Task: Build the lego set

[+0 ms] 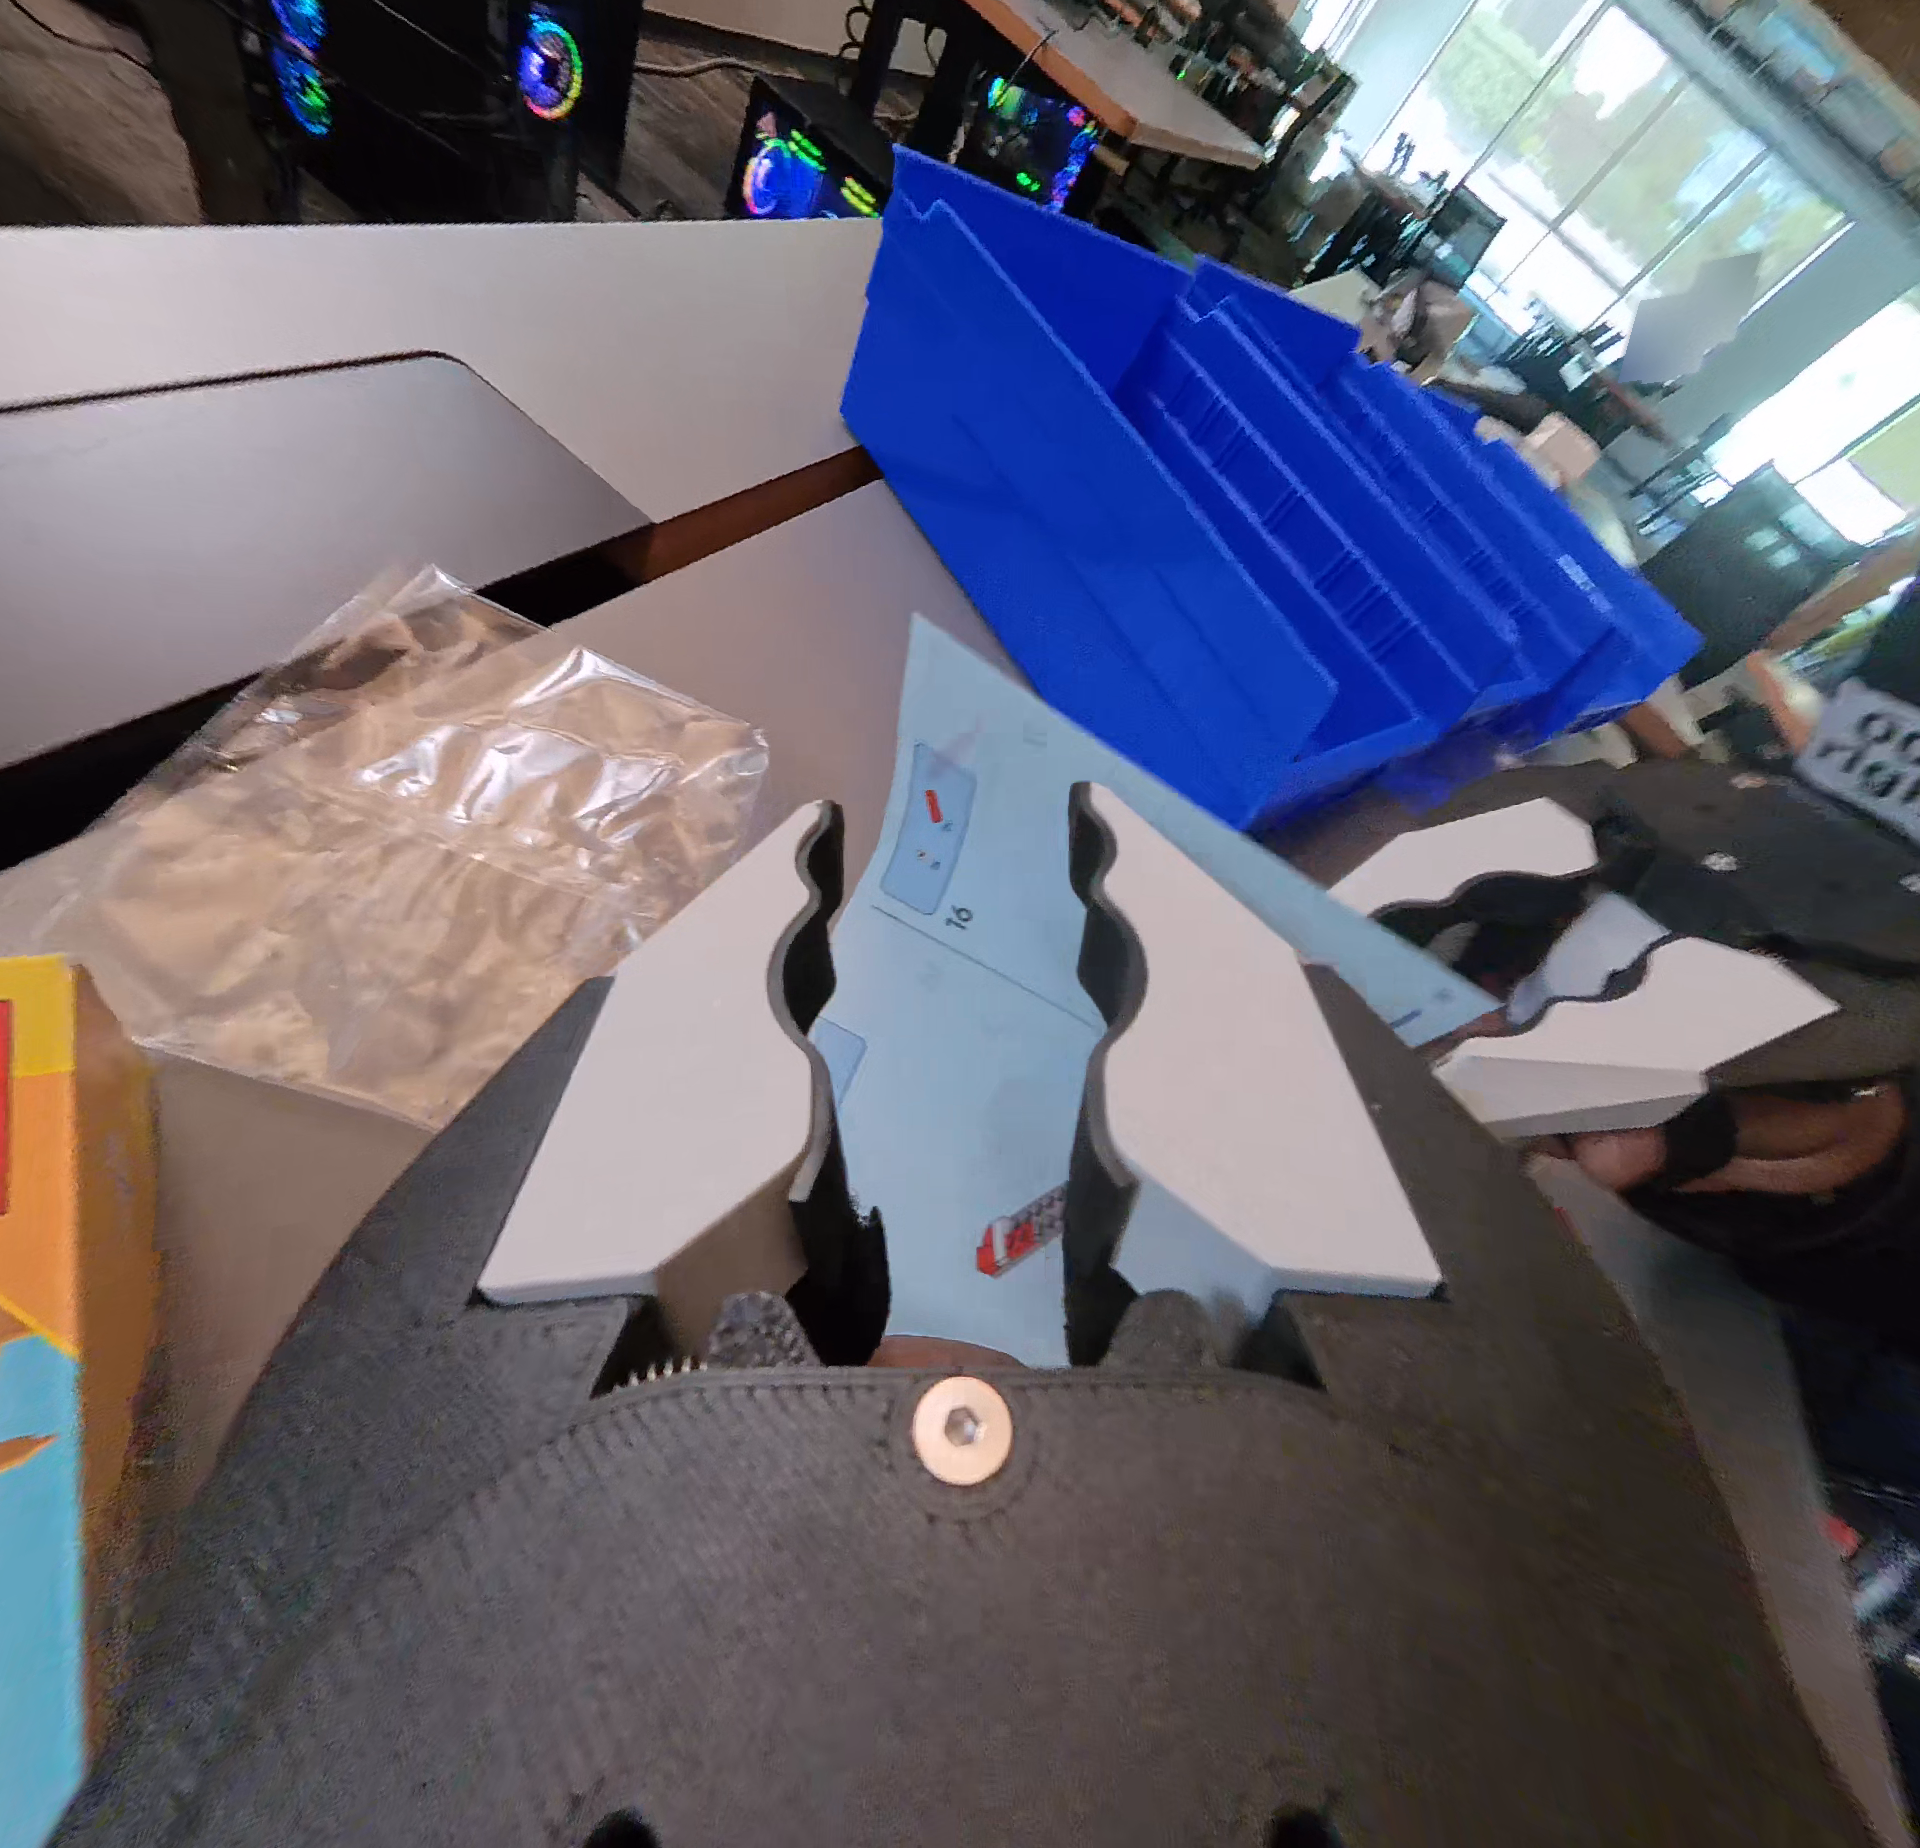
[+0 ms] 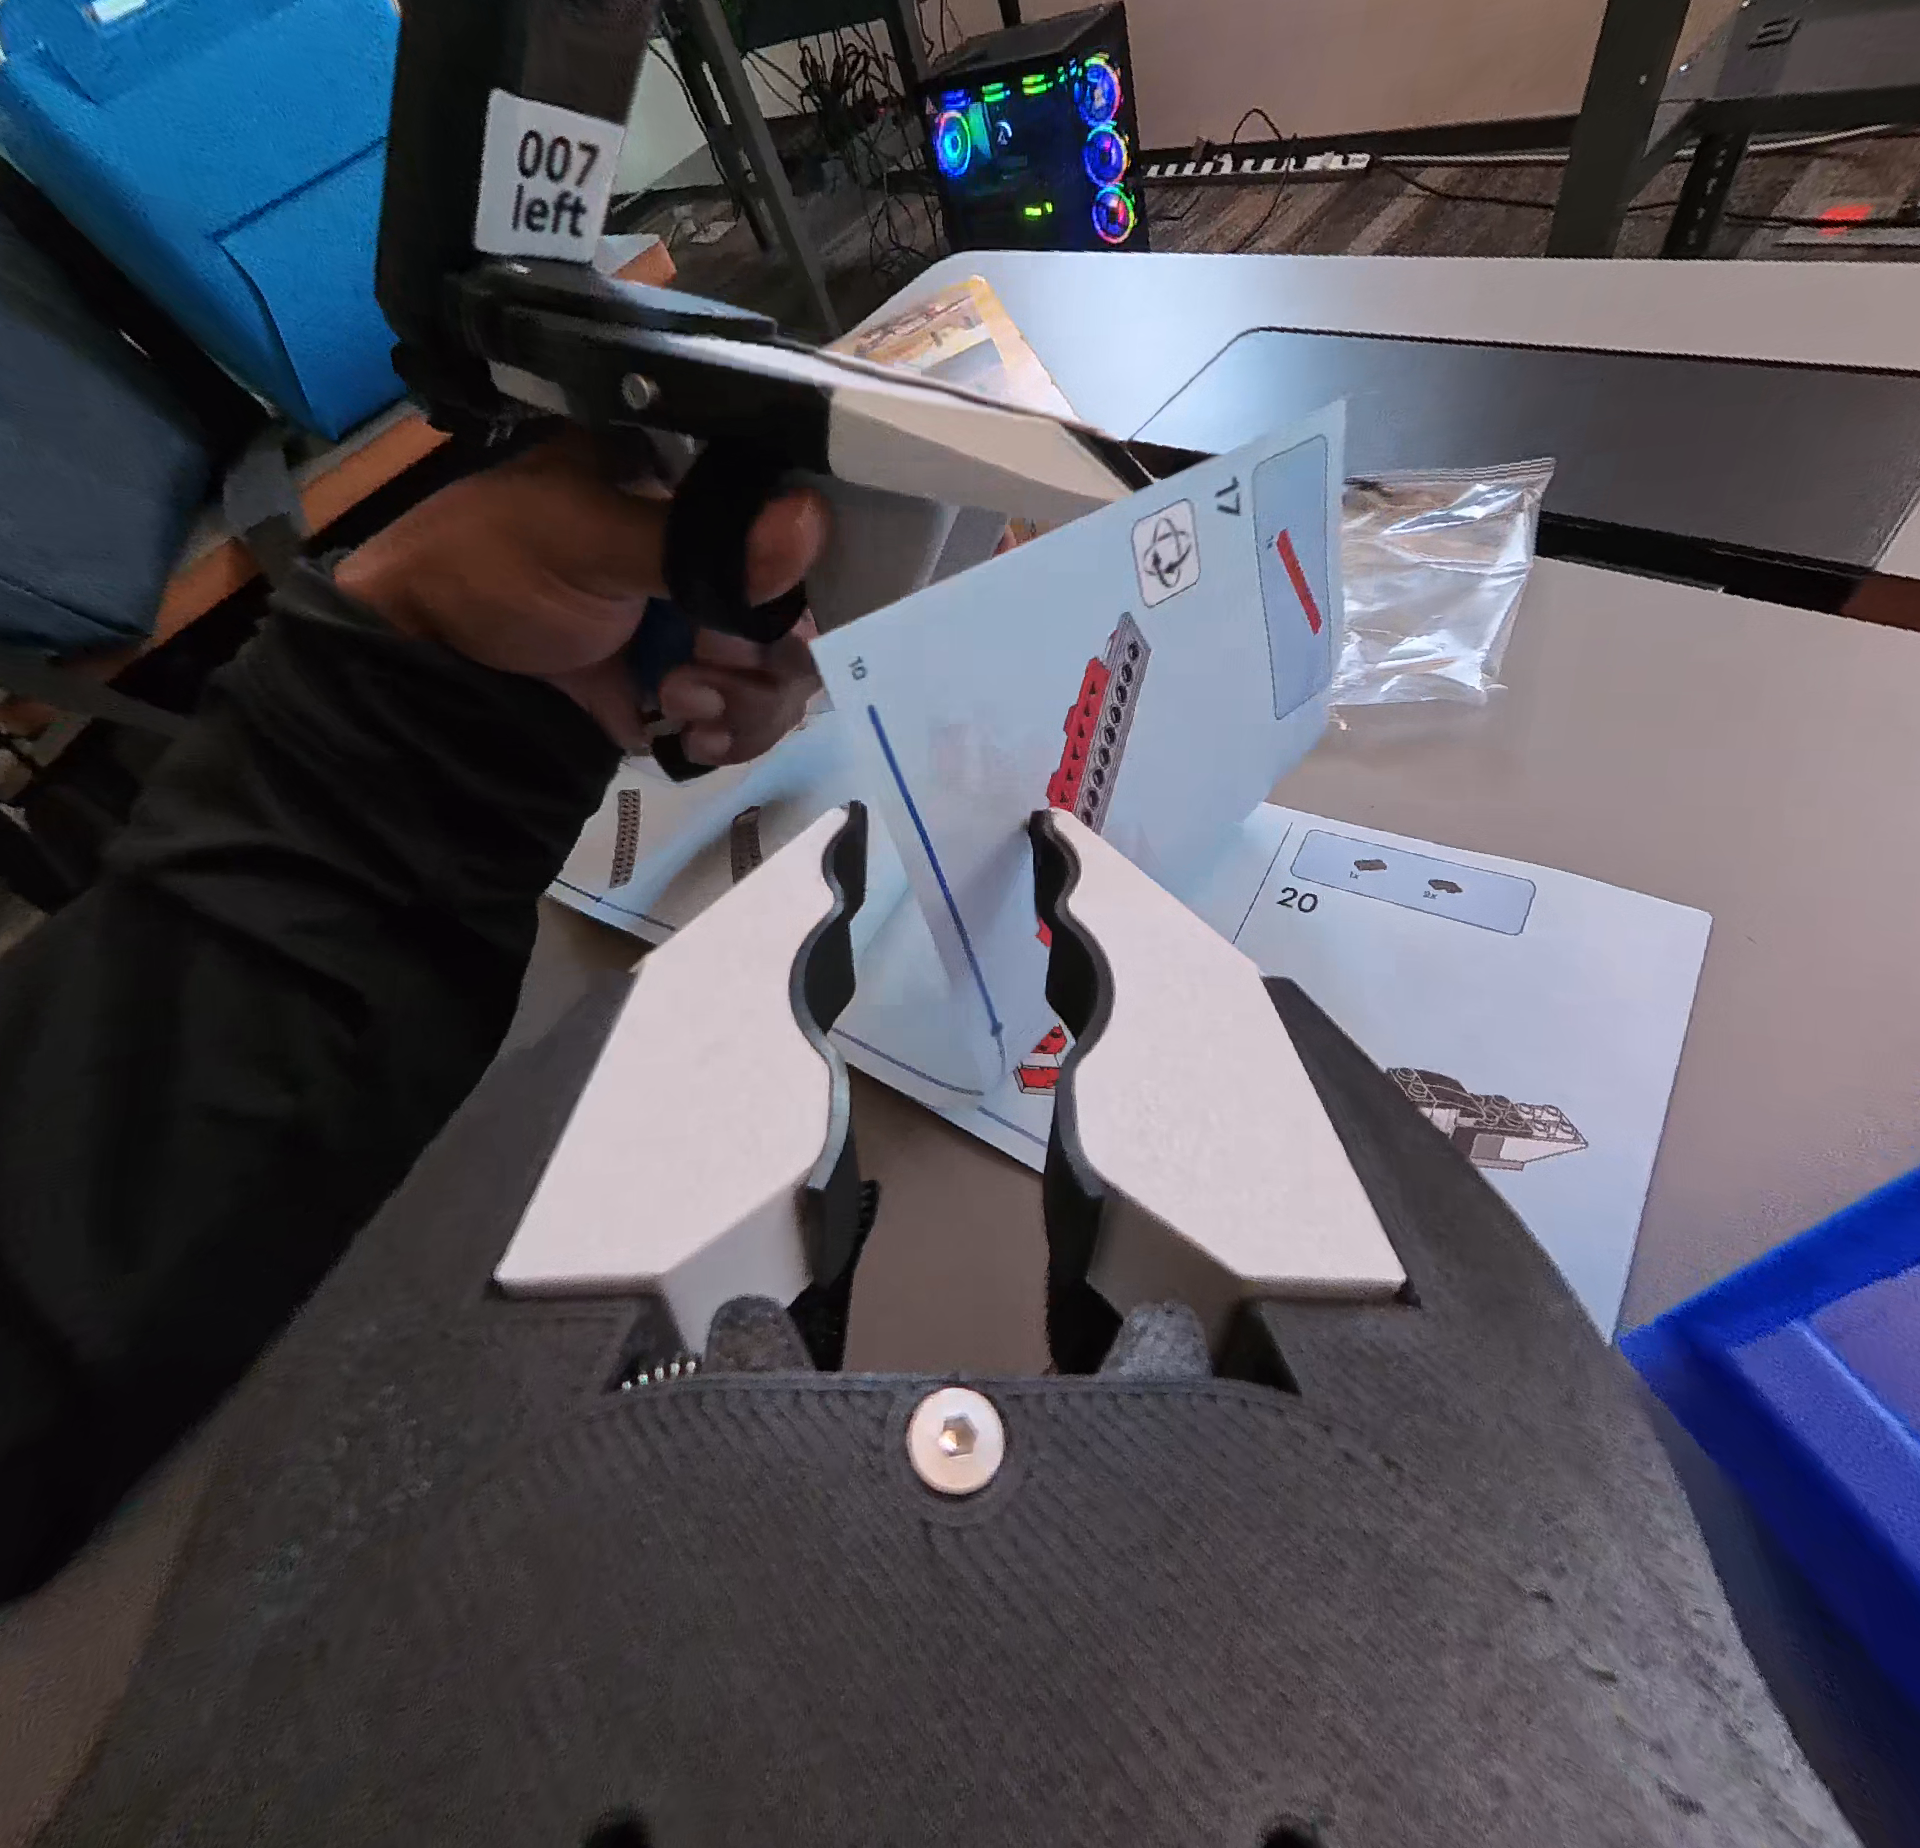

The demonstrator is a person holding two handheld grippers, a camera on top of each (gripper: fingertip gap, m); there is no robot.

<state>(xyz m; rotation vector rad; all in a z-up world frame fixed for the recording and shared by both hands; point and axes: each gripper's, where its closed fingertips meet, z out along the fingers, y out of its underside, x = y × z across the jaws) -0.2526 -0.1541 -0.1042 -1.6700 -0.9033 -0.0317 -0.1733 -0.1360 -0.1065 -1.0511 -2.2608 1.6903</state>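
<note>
The instruction booklet lies open on the grey table. One light-blue page stands raised, its lower part between my right gripper's open fingertips. My right gripper holds nothing. My left gripper is open, and the other side of that page fills the gap between its fingers. In the right wrist view the left gripper, held by a hand, reaches the page's top edge. I cannot tell whether it touches it. The right gripper shows at the page's right edge in the left wrist view.
A crumpled clear plastic bag lies left of the booklet and also shows in the right wrist view. Blue bins stand behind the booklet, one by my right gripper. A yellow and blue set box is at the far left.
</note>
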